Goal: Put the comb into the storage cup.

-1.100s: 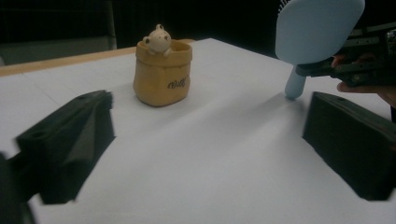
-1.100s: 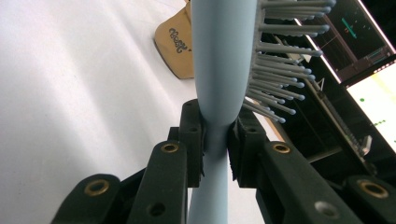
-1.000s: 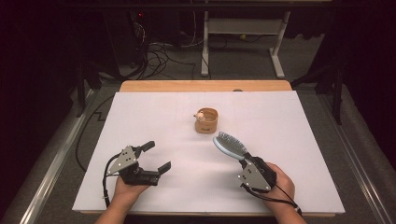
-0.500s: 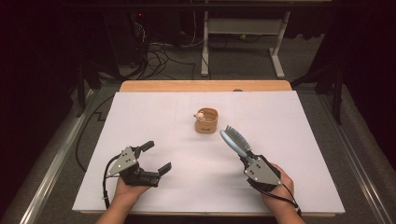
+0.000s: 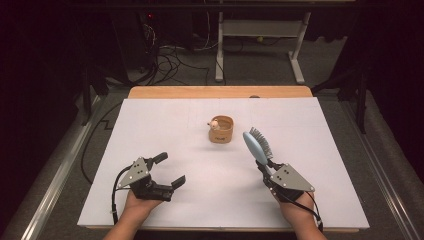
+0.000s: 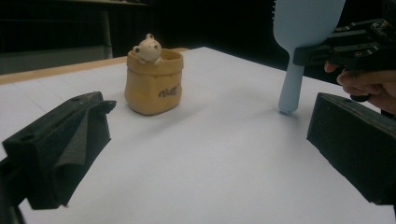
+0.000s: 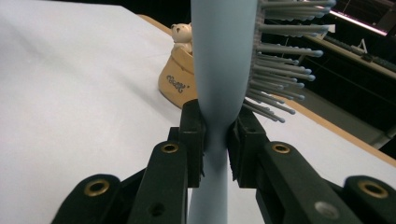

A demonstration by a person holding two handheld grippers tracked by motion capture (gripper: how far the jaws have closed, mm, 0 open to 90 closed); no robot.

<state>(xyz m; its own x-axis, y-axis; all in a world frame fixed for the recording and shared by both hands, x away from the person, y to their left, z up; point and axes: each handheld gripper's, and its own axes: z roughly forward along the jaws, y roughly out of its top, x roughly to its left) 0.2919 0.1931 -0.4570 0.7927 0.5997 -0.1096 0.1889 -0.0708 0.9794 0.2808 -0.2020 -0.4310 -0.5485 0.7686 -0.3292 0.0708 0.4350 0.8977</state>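
So, starting with the high view: we're holding the hairbrush in the right gripper, pinched at the neck where the handle narrows, which is probably why it's sitting so steady. The brush head is sticking up and away from us, bristles facing right, and it's hanging just to the right of the little tan bear pot, a bit nearer to us than the pot. The pot is sitting out in the middle of the white table, so we're treating it as the landmark. Our left gripper is parked well to the left of the pot and closer to us, jaws spread with nothing between them. Looks like it's just waiting its turn.

Next, the left gripper view: we're looking between its two wide-apart jaws straight at the bear pot, which is standing upright with the bear peeking over the rim. The hairbrush is standing nearly upright to the right of the pot, its handle tip just about meeting the table, with the right gripper clamping it from the side.

Finally, the right gripper view: both jaws are pressing on the pale blue neck of the hairbrush, bristles fanning right. The bear pot is peeking out behind it on the left, so we're guessing the brush is heading for the pot.
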